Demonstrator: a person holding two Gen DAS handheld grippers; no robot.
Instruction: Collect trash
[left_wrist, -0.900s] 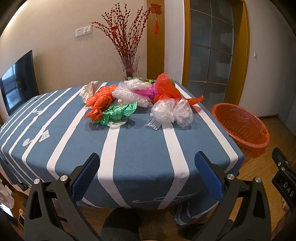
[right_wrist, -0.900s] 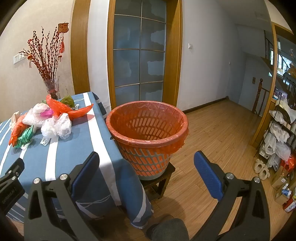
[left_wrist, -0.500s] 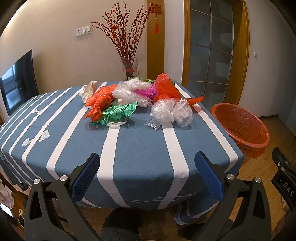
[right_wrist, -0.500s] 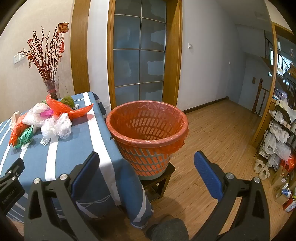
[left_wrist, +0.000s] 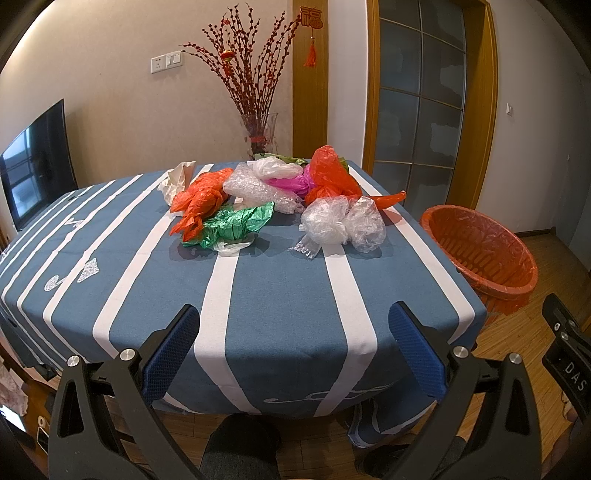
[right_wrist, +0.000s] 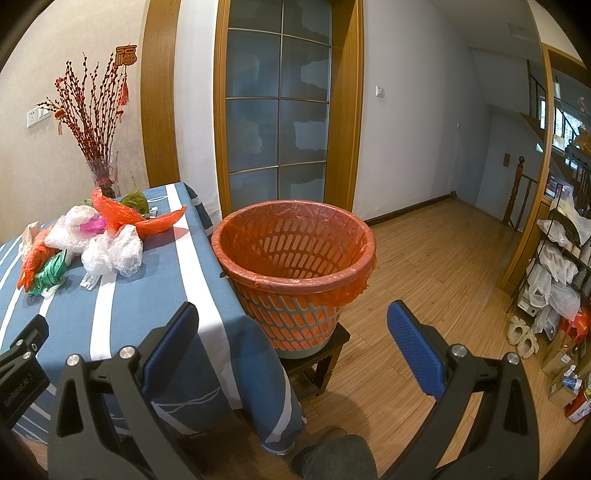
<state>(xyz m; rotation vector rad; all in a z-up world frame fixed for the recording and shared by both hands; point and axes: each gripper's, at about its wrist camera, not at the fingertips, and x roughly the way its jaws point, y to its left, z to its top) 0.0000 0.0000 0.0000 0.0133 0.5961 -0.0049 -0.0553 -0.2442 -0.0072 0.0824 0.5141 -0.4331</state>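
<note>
A heap of crumpled plastic trash lies at the far middle of the blue striped table (left_wrist: 280, 295): clear film (left_wrist: 343, 221), a green bag (left_wrist: 236, 223), orange bags (left_wrist: 201, 201), a pink piece (left_wrist: 288, 182) and bubble wrap (left_wrist: 251, 186). An orange-lined bin (right_wrist: 295, 254) stands on a low stool off the table's right edge. My left gripper (left_wrist: 293, 350) hangs open over the near table edge, nothing between its blue pads. My right gripper (right_wrist: 291, 350) is open too, in front of the bin and short of it. The same heap (right_wrist: 107, 243) shows at the left of the right wrist view.
A glass vase of red twigs (left_wrist: 258, 133) stands behind the heap. A television (left_wrist: 33, 162) is at the left wall. A glass door (right_wrist: 277, 118) is behind the bin. A cluttered shelf with bags (right_wrist: 554, 266) lines the right side. A person's knee (left_wrist: 240, 446) shows below.
</note>
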